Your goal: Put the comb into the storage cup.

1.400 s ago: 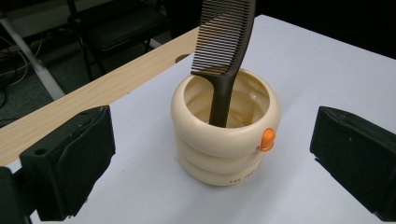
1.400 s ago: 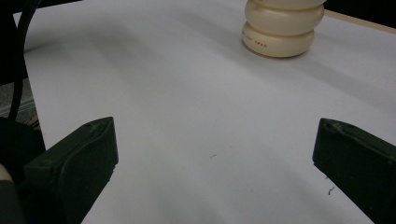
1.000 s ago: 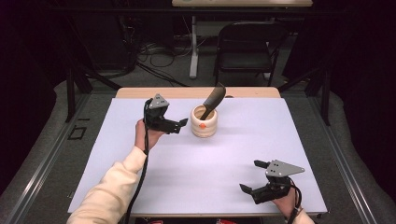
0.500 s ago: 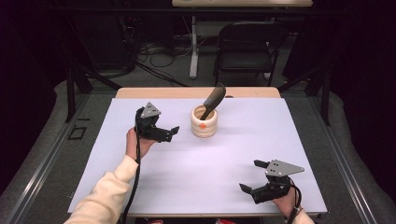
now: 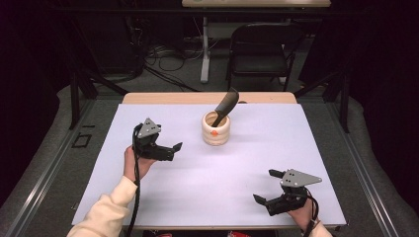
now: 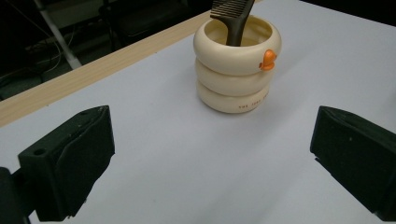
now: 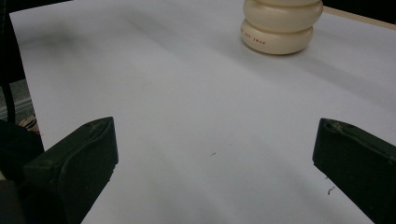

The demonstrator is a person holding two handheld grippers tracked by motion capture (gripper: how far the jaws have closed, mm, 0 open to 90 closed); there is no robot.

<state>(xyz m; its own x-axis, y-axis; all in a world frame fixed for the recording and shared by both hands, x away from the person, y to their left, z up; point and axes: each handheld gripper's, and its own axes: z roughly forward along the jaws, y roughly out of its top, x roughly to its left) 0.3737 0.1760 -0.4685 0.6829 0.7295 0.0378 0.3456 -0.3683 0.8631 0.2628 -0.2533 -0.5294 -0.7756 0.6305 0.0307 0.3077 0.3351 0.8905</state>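
A cream ringed cup point(image 5: 216, 131) with a small orange mark stands at the back middle of the white table sheet point(image 5: 222, 173). A dark comb point(image 5: 226, 104) leans out of it. My left gripper point(image 5: 175, 150) hovers open to the left of the cup, clear of it, jaws pointing at it. In the left gripper view the cup point(image 6: 238, 70) and comb point(image 6: 233, 18) lie ahead between the spread jaws, nothing held. My right gripper point(image 5: 263, 185) rests open near the front right. The right gripper view has the cup's base point(image 7: 280, 32) far ahead.
A wooden strip point(image 5: 197, 98) runs along the table's far edge. Behind it stand a black chair point(image 5: 262, 44) and a stand's leg with cables on the floor point(image 5: 168, 54). Bare white sheet lies between the two grippers.
My left gripper has drawn back from beside the cup, towards the near left. The right gripper, cup and comb have not moved.
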